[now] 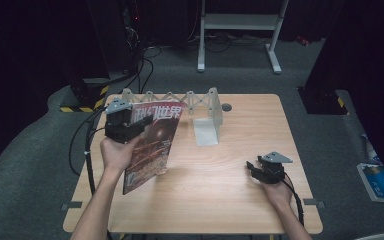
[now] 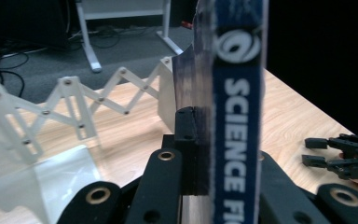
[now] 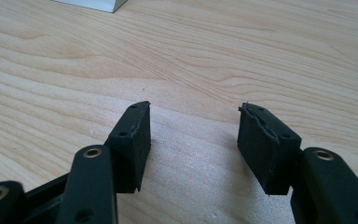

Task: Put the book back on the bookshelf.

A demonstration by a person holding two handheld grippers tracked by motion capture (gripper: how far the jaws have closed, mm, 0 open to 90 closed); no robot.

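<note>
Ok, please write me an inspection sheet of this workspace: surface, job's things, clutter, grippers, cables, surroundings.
Surface: wooden table, bare in front.
Job's things: magazine held upright off the table; white folding rack along the far edge, with a bookend plate.
Clutter: small dark disc near the far edge.
Grippers: left hand-held gripper shut on the magazine; right hand-held gripper open, low over the table.
Cables: one trails from each gripper; more on the floor behind.
Surroundings: grey carpet, white stand, blue book on the floor at right.

Lab: black curtains [image 1: 40, 40]; cables [image 1: 147, 60]
</note>
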